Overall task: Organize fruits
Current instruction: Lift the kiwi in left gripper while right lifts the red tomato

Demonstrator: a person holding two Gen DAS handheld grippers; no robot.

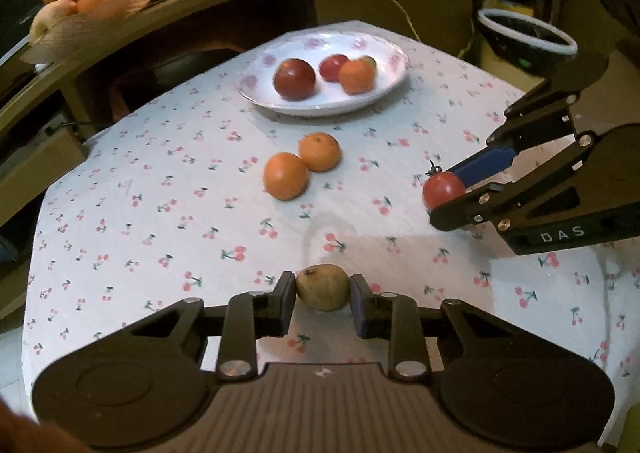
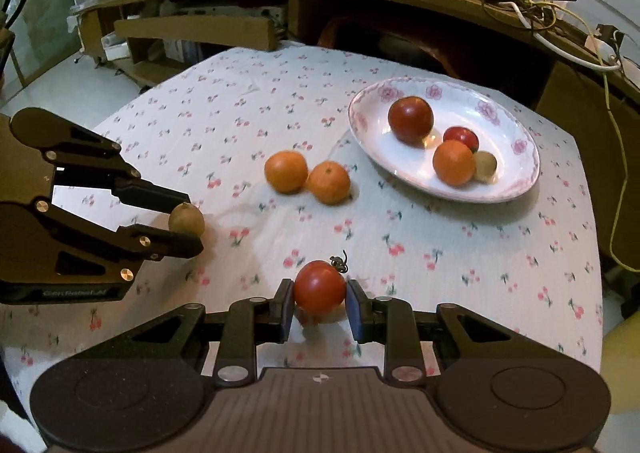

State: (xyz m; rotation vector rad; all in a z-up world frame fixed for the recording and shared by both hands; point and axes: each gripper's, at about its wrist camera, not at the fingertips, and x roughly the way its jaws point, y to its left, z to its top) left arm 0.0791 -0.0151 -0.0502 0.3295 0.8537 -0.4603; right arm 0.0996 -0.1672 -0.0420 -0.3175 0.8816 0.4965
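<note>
Red tomato (image 2: pixel 320 287) sits clamped in my right hand-held gripper (image 2: pixel 319 303), brown fruit (image 1: pixel 323 287) in my left hand-held gripper (image 1: pixel 323 303). Four fruits already lie on the plate (image 2: pixel 516 177) ahead, beyond both grippers. Two oranges (image 2: pixel 306 176) wait on the desk (image 2: pixel 440 253) between, so roughly half remains.

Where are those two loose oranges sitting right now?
The two oranges sit touching on the cherry-print tablecloth mid-table, just left of the plate in the right wrist view.
</note>
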